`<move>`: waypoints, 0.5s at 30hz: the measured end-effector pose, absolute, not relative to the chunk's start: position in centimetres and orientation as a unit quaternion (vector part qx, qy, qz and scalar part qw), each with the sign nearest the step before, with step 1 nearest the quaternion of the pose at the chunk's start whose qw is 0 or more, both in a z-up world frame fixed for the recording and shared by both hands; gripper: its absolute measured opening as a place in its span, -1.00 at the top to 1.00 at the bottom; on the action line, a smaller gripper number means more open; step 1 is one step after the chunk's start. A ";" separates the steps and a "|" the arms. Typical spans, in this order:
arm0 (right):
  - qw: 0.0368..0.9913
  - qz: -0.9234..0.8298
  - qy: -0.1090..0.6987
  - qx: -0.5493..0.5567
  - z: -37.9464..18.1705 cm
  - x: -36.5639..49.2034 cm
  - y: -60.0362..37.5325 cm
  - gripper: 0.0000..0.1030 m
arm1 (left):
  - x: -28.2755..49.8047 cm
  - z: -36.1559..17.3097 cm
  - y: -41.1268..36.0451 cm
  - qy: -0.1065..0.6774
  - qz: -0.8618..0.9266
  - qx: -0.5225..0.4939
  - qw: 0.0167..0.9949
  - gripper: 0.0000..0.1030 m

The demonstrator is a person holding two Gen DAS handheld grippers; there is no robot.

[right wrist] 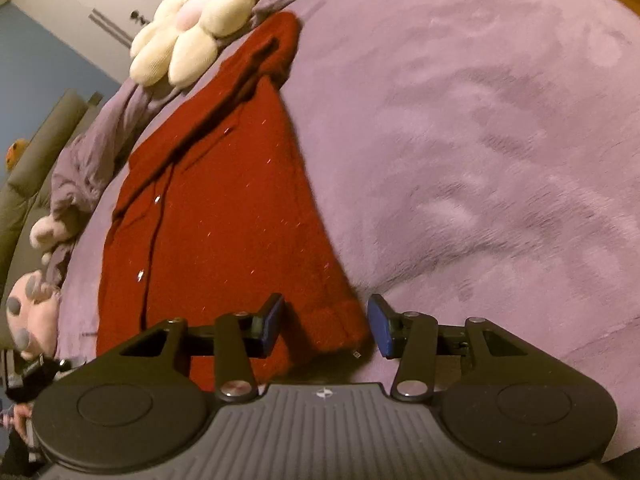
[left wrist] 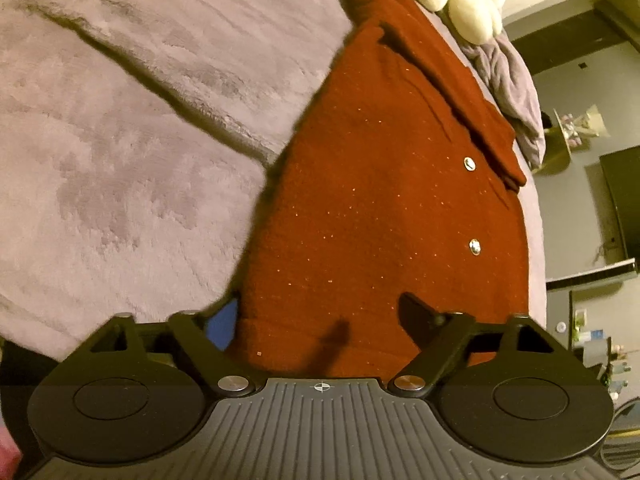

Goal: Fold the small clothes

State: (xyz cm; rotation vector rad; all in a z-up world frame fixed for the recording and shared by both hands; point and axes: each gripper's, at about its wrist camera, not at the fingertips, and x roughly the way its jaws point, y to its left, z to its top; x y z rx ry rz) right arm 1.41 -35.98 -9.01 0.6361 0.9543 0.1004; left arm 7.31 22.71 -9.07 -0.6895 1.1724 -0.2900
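A dark red knit cardigan point(left wrist: 384, 200) with silver buttons point(left wrist: 475, 246) lies flat on the purple plush bed cover point(left wrist: 120, 160), hem toward me, one sleeve folded across its chest. My left gripper point(left wrist: 320, 318) is open and stands wide over the hem. Its blue left pad point(left wrist: 222, 320) is at the cardigan's left edge and its right finger point(left wrist: 416, 316) rests over the cloth. In the right wrist view the cardigan point(right wrist: 224, 216) fills the middle-left. My right gripper point(right wrist: 326, 322) straddles the hem's right corner point(right wrist: 340, 320), pads apart and not visibly pressing.
A cream flower-shaped cushion point(right wrist: 192, 28) and a bunched grey-purple blanket point(right wrist: 92, 152) lie beyond the collar. Pink plush toys point(right wrist: 28, 312) sit by the bed's left edge. Bare purple cover point(right wrist: 500, 160) stretches to the right. Room furniture point(left wrist: 616, 200) shows past the bed.
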 end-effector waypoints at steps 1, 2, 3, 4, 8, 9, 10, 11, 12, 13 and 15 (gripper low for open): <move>0.839 0.051 0.451 0.300 -9.0 1.4 -35.9 0.46 | 7.3 -9.0 22.7 0.540 -0.136 -0.315 0.768 -0.35; 0.837 0.055 0.452 0.302 -9.0 1.5 -35.8 0.53 | 7.3 -9.0 22.7 0.541 -0.139 -0.312 0.768 -0.11; 0.836 0.057 0.452 0.305 -9.1 1.5 -35.8 0.54 | 7.3 -9.1 22.7 0.544 -0.141 -0.309 0.767 0.02; 0.835 0.059 0.453 0.308 -9.1 1.5 -35.9 0.57 | 7.3 -9.1 22.6 0.547 -0.144 -0.305 0.766 0.05; 0.827 0.063 0.453 0.328 -9.0 1.5 -36.3 0.59 | 7.4 -8.9 22.0 0.550 -0.168 -0.300 0.761 0.32; 0.825 0.065 0.452 0.332 -8.9 1.6 -36.3 0.59 | 7.5 -8.9 21.8 0.549 -0.177 -0.306 0.757 0.32; 0.824 0.067 0.453 0.334 -9.0 1.6 -36.3 0.59 | 7.6 -9.0 21.5 0.549 -0.183 -0.309 0.755 0.32; 0.823 0.067 0.455 0.333 -9.1 1.6 -36.3 0.58 | 7.7 -9.1 21.2 0.553 -0.184 -0.305 0.753 0.30; 0.824 0.067 0.458 0.328 -9.1 1.8 -36.2 0.52 | 8.0 -9.3 20.9 0.559 -0.182 -0.299 0.752 0.18; 0.823 0.067 0.461 0.325 -9.3 1.9 -36.1 0.46 | 8.2 -9.6 20.7 0.563 -0.182 -0.299 0.748 0.16; 0.815 0.066 0.467 0.337 -9.6 2.3 -36.1 0.36 | 8.4 -9.9 20.5 0.564 -0.182 -0.305 0.745 0.18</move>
